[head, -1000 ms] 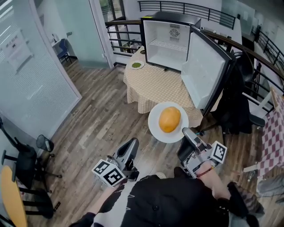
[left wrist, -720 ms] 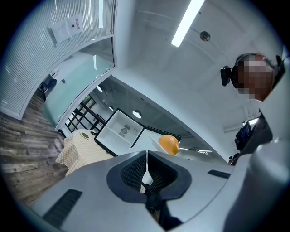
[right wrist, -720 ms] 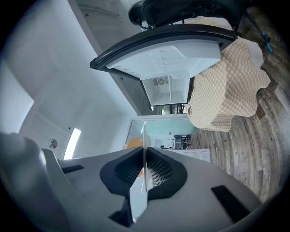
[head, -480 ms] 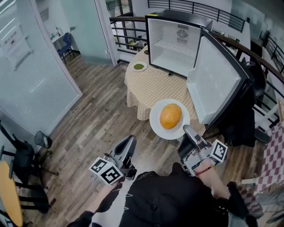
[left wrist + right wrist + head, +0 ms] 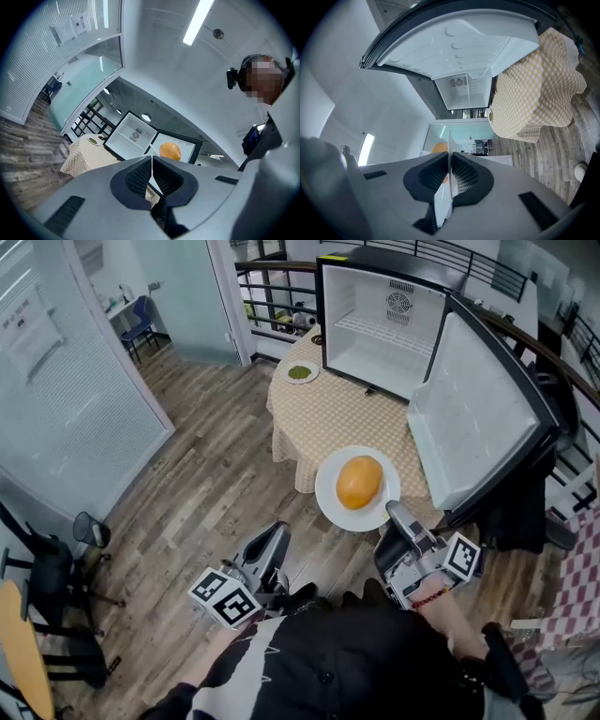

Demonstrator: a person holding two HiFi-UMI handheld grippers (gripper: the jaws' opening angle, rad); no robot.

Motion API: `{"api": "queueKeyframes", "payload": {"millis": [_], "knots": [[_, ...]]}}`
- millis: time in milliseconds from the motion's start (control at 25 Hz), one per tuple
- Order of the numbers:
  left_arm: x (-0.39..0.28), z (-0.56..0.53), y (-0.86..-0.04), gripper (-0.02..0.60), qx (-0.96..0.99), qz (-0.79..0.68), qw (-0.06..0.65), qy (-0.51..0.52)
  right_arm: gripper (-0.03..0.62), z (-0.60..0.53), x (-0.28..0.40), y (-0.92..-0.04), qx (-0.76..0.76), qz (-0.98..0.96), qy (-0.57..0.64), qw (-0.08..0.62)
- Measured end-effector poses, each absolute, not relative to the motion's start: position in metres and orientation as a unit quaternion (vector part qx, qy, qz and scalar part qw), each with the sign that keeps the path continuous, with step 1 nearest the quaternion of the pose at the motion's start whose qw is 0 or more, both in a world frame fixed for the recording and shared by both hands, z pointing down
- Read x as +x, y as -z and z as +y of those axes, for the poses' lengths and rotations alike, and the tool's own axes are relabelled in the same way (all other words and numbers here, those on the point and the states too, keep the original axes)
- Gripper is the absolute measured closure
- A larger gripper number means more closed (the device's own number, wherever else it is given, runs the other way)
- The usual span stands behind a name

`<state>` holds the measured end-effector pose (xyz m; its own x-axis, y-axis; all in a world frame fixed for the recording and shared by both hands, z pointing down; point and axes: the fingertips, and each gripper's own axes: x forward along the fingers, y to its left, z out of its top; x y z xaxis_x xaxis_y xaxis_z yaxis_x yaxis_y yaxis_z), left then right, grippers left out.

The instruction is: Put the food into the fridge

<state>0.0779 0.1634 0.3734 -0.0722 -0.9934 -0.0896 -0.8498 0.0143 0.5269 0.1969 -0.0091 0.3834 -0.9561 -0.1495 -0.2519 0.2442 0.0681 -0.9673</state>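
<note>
Plainly the left gripper (image 5: pixel 275 538) carries nothing, its jaws pressed almost together with only a sliver of gap. Just beyond them and to their right hangs the round white plate (image 5: pixel 328 510) bearing the smooth orange food (image 5: pixel 359 482), its near rim pinched tight in the jaws of the right gripper (image 5: pixel 395 513). Ahead of both stands the open black fridge (image 5: pixel 380 329) on the checked-cloth table (image 5: pixel 328 413). Held by one edge, the plate may sag and the food roll off; it could also clip the fridge door (image 5: pixel 473 418). What the food is I can't tell
</note>
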Motion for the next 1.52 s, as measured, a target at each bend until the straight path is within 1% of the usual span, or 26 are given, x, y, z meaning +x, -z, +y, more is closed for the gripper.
{"api": "queueKeyframes", "payload": {"millis": [200, 480, 1000, 1320, 1520], "knots": [[0.045, 0.146, -0.377, 0.563, 0.680, -0.676, 0.164, 0.232, 0.559, -0.016, 0.174, -0.386, 0.013, 0.715, 0.680, 0.161], [-0.013, 0.118, -0.367, 0.563, 0.718, -0.638, 0.168, 0.222, 0.559, -0.031, 0.135, -0.382, -0.026, 0.713, 0.671, 0.202], [-0.135, 0.107, -0.345, 0.563, 0.762, -0.591, 0.159, 0.211, 0.559, -0.034, 0.035, -0.369, -0.077, 0.699, 0.662, 0.259], [-0.177, 0.108, -0.363, 0.563, 0.784, -0.564, 0.179, 0.188, 0.559, -0.037, 0.000, -0.378, -0.116, 0.693, 0.655, 0.276], [-0.192, 0.102, -0.370, 0.563, 0.788, -0.558, 0.185, 0.183, 0.559, -0.047, -0.008, -0.381, -0.133, 0.692, 0.653, 0.277]]}}
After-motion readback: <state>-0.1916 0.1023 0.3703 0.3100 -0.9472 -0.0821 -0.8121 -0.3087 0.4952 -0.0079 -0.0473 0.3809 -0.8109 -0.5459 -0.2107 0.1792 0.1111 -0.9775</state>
